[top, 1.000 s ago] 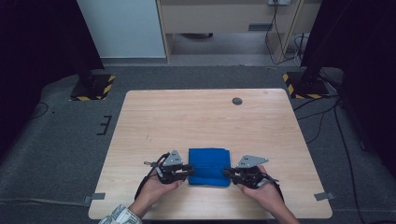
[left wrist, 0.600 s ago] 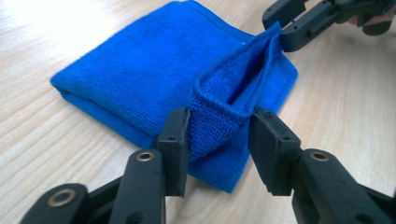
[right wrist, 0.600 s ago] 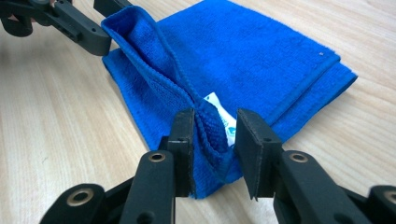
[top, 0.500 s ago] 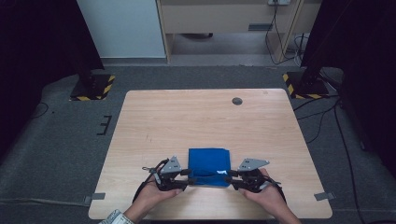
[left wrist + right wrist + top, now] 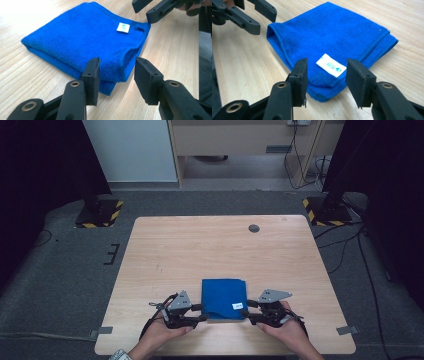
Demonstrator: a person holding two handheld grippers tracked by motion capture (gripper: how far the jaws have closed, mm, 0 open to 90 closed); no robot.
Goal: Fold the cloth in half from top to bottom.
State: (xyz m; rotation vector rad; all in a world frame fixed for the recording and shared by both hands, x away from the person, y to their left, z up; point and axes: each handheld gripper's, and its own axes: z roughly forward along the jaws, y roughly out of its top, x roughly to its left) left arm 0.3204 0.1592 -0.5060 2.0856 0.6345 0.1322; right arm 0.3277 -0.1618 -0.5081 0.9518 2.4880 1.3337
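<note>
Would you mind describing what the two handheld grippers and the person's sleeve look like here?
Both the left gripper and the right gripper are black, each with two flat rectangular jaws, brass-coloured pivot rings, a grey three-cornered plate on top and thin black cables looping beside it. A light patterned sleeve cuff shows at the person's left wrist.

A blue cloth [image 5: 223,297], folded into a thick square with a small white tag [image 5: 238,306] on its top layer toward its 5 o'clock corner, lies flat on the table [image 5: 200,245] near the 6 o'clock edge.
</note>
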